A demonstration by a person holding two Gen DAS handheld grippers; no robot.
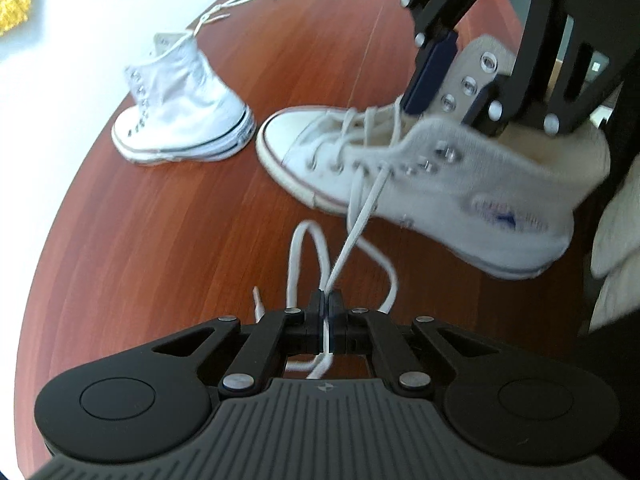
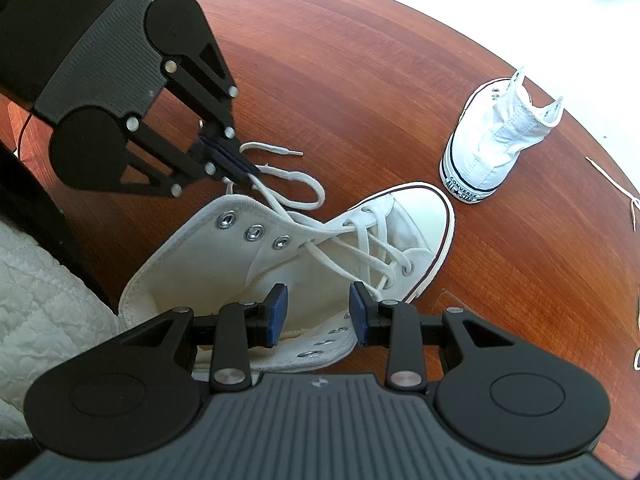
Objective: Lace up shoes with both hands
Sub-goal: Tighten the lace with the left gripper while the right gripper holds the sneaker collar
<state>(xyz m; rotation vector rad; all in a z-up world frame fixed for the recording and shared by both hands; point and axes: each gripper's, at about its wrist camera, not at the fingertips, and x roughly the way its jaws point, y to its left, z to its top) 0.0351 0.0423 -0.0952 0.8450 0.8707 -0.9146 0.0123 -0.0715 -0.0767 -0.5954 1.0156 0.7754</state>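
You see a big round table made of red-brown wood with thin dark lines running along it. Its top is smooth and a bit shiny, and its edge curves. Past the far edge of the table there is a bright white floor. On that white part, well away from the table, lies something yellow with a fuzzy fringe; only a corner of it shows. At the near side of the table, right by its edge, there is a soft white cloth with a bumpy stitched pattern.
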